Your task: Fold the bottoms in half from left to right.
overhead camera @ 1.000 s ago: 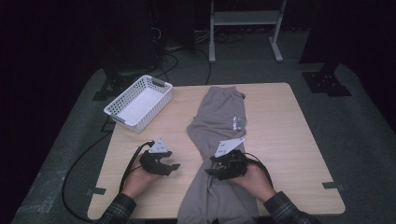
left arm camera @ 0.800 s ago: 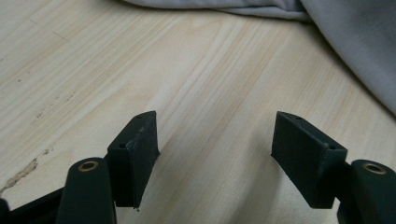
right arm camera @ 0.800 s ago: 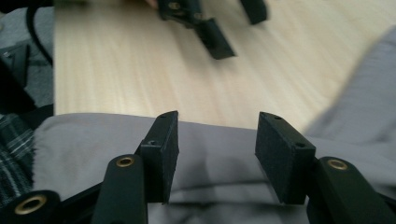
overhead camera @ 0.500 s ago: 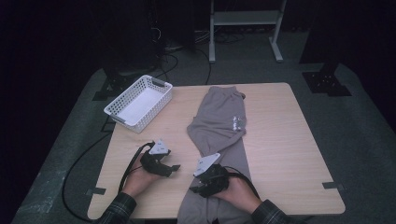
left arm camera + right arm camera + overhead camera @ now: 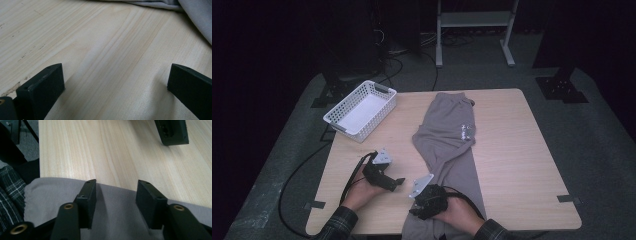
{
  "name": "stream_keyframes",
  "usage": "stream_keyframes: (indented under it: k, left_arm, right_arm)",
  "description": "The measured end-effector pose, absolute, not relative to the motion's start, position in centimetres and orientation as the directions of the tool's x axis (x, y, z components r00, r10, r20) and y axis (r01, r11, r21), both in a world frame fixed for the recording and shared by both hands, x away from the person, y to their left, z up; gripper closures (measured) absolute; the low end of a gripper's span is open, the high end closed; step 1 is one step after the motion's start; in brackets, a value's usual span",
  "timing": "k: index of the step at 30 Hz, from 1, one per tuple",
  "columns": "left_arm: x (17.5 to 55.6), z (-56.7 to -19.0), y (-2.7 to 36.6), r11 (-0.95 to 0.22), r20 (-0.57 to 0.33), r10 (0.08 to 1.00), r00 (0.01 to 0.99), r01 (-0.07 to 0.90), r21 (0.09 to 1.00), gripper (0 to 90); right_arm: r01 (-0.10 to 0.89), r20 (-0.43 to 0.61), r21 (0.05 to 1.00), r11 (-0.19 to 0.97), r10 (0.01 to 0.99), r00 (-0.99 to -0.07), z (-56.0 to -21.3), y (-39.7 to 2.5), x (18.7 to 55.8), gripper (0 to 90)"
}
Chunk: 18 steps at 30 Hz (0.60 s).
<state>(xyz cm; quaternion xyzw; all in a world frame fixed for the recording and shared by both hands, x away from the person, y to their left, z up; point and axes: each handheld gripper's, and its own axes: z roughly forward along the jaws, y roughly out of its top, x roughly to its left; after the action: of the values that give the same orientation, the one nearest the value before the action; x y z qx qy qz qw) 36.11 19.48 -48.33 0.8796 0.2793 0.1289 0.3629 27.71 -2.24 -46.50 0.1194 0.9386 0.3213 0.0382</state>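
The grey trousers point(image 5: 447, 150) are laid lengthwise down the table point(image 5: 522, 165), hem overhanging the edge at 6 o'clock. The fabric is judged light, limp and liable to bunch; the near left hem edge is recommended. The right gripper point(image 5: 116, 195) is held part open over that edge, nothing gripped. The left gripper point(image 5: 112, 82), at its 9 o'clock, is spread wide over bare wood.

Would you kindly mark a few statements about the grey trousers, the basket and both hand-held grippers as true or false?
1. The grey fabric trousers lie inside the white plastic basket. False: they lie on the light wooden table.
2. The right hand-held gripper is open over the trousers' edge. True.
3. The left hand-held gripper is shut on cloth. False: it is open over bare wood.
4. The basket stands at the table's far left corner. True.
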Motion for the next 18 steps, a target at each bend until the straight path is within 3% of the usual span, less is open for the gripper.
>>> stream_keyframes:
  k: [2,9,18]
  left_arm:
    - [36.1,-48.3,19.5,-0.581,0.024,0.585,0.811,0.398,0.71,0.3]
    - [36.1,-48.3,19.5,-0.576,0.021,0.588,0.809,0.401,0.713,0.3]
    - [36.1,-48.3,19.5,-0.578,0.022,0.587,0.809,0.4,0.711,0.3]
  right_arm:
    - [0.198,0.001,0.614,0.764,0.25,-0.968,-46.5,-2.2,27.6,54.4]
    - [0.163,-0.021,0.617,0.77,0.223,-0.975,-46.4,-2.0,26.8,85.1]
    - [0.14,-0.044,0.694,0.706,0.236,-0.971,-43.7,-3.5,26.7,88.0]
